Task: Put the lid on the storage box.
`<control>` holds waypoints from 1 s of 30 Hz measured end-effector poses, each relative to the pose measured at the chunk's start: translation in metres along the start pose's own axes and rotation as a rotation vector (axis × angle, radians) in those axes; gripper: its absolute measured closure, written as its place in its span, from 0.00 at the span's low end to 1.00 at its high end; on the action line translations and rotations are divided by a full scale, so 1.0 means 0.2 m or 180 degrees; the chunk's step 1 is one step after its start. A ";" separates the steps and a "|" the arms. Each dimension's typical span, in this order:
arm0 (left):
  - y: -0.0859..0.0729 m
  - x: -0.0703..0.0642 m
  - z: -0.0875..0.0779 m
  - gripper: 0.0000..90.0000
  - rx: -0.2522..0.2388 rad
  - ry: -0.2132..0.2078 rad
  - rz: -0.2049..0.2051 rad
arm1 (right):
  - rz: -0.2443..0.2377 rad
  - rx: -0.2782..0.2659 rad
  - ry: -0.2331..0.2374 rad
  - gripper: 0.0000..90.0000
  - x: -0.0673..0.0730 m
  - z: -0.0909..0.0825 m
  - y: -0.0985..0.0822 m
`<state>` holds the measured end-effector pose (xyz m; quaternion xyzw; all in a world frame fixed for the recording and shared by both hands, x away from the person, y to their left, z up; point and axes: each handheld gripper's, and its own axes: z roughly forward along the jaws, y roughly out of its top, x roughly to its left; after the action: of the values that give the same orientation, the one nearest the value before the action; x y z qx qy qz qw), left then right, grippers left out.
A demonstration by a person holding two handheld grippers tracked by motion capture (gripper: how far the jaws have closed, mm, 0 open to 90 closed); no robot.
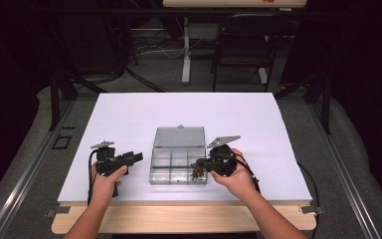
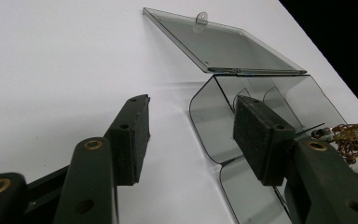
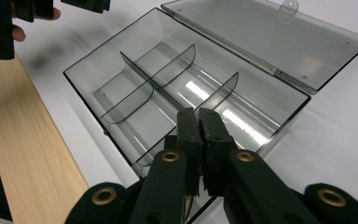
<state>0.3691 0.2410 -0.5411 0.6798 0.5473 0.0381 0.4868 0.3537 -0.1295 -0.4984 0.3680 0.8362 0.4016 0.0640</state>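
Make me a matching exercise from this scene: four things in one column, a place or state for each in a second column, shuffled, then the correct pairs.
Things:
1. left gripper
2. right gripper
3. lid of the clear box
4. brown ornament

States or places:
A. jaws pressed together over the box's near right corner
B. flat on the white table, swung open behind the compartments
C. jaws apart, nothing between them, to the left of the box
D. hanging from a gripper's tips above the box

Pairs: 1-C, 2-A, 3-B, 4-D
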 end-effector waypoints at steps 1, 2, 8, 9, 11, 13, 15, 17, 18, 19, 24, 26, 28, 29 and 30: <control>0.00 0.00 0.00 0.51 -0.0002 0.0000 -0.0002 | -0.0004 0.0008 -0.0008 0.98 0.00 0.00 -0.01; 0.00 0.00 0.00 0.51 -0.0001 0.0000 0.0000 | -0.0010 0.0033 0.0002 0.98 0.00 0.01 -0.01; 0.00 0.00 0.00 0.51 -0.0007 0.0003 -0.0004 | 0.0013 0.0062 0.0008 0.98 0.00 0.03 -0.03; 0.00 0.00 0.00 0.51 -0.0003 0.0002 -0.0008 | -0.0002 0.0067 0.0007 0.98 0.00 0.03 -0.03; 0.00 0.00 0.00 0.51 -0.0003 0.0003 -0.0007 | 0.0015 0.0070 0.0009 0.98 0.00 0.03 -0.03; 0.00 0.00 0.00 0.51 0.0000 0.0003 -0.0006 | 0.0018 0.0083 0.0016 0.98 0.00 0.04 -0.04; 0.00 0.00 0.00 0.51 -0.0003 0.0002 -0.0005 | 0.0003 0.0107 0.0018 0.98 0.00 0.04 -0.04; 0.00 0.00 0.00 0.51 -0.0004 0.0002 -0.0007 | -0.0001 0.0091 0.0020 0.98 0.00 0.04 -0.04; 0.00 0.00 0.00 0.51 -0.0005 0.0004 -0.0005 | 0.0005 0.0104 0.0026 0.98 0.00 0.04 -0.04; 0.00 0.00 0.00 0.51 -0.0005 0.0003 -0.0005 | 0.0003 0.0103 0.0039 0.98 0.00 0.05 -0.04; 0.00 0.00 0.00 0.51 -0.0007 0.0004 -0.0004 | 0.0010 0.0129 0.0044 0.98 0.00 0.07 -0.06; 0.00 0.00 0.00 0.51 -0.0004 0.0005 -0.0006 | 0.0023 0.0136 0.0042 0.98 0.00 0.07 -0.07; 0.00 0.00 0.00 0.51 -0.0004 0.0005 -0.0006 | 0.0033 0.0136 0.0050 0.98 0.00 0.08 -0.07; 0.00 0.00 0.00 0.51 -0.0005 0.0004 -0.0007 | 0.0039 0.0146 0.0062 0.98 0.00 0.08 -0.08; 0.00 0.00 0.00 0.51 -0.0005 0.0003 -0.0006 | 0.0043 0.0151 0.0062 0.98 0.00 0.09 -0.08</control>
<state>0.3691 0.2417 -0.5411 0.6788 0.5482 0.0384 0.4871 0.3517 -0.1247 -0.5212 0.3711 0.8436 0.3856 0.0445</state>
